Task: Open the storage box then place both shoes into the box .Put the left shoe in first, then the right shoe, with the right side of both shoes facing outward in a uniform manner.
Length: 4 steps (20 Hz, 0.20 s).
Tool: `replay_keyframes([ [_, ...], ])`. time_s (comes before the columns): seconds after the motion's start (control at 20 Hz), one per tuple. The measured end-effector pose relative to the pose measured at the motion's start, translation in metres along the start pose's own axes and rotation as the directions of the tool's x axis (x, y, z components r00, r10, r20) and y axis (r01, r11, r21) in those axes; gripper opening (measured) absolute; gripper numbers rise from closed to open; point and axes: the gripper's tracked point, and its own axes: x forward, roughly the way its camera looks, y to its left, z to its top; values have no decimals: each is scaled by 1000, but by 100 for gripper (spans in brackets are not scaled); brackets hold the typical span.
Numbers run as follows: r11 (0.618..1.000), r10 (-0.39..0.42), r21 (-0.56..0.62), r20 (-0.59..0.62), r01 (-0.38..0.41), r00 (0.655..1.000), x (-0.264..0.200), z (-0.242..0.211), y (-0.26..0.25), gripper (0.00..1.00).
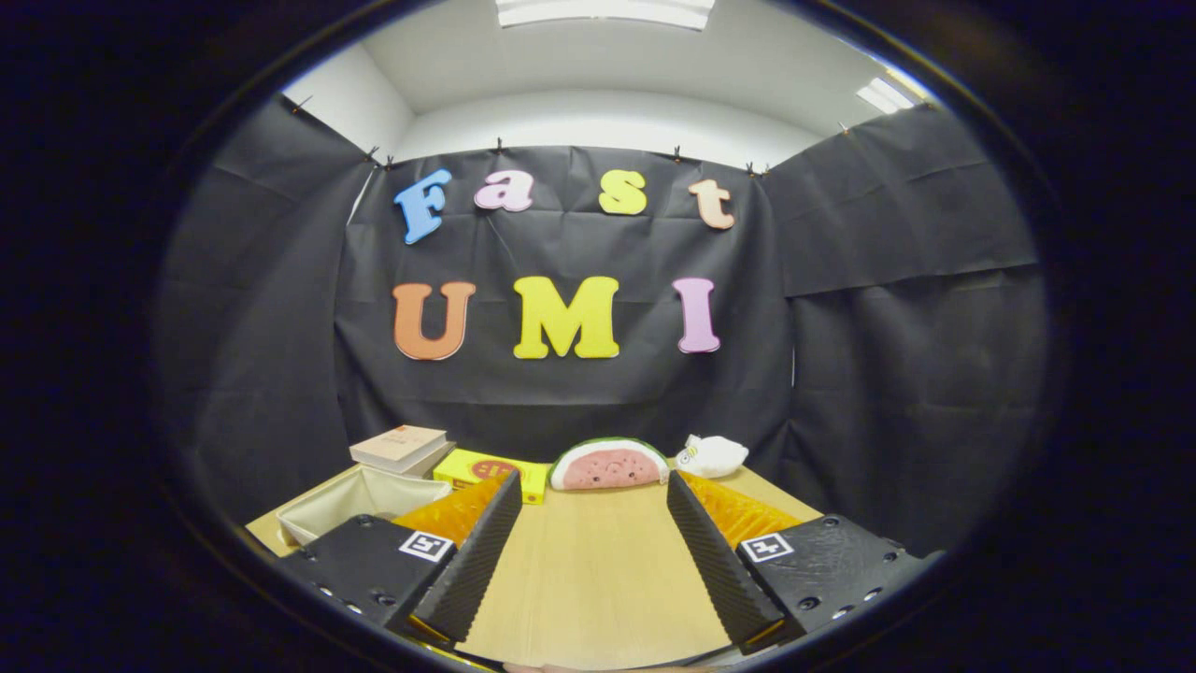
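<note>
Ahead — one gripper (592, 523), agape — two books (402, 447).

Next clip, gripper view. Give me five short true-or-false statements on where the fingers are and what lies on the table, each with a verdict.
1. The gripper is open, with bare table between its fingers. True.
2. A watermelon-slice plush lies beyond the fingers, at the table's far edge. True.
3. The fingers press on the watermelon-slice plush. False: it lies well ahead of them, untouched.
4. A white plush toy lies beside the watermelon-slice plush. True.
5. The open fabric bin holds a shoe. False: what shows of its inside is bare lining, and part is hidden behind a finger.
</note>
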Motion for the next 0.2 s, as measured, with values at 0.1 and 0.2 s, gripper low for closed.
replay_keyframes([
  [0.1, 1000, -10, -4, 4, 10, 1000, 0, -4, -3, 95],
  [0.2, 999, -36, -9, 3, 36, 999, 2, -7, -8, 95],
])
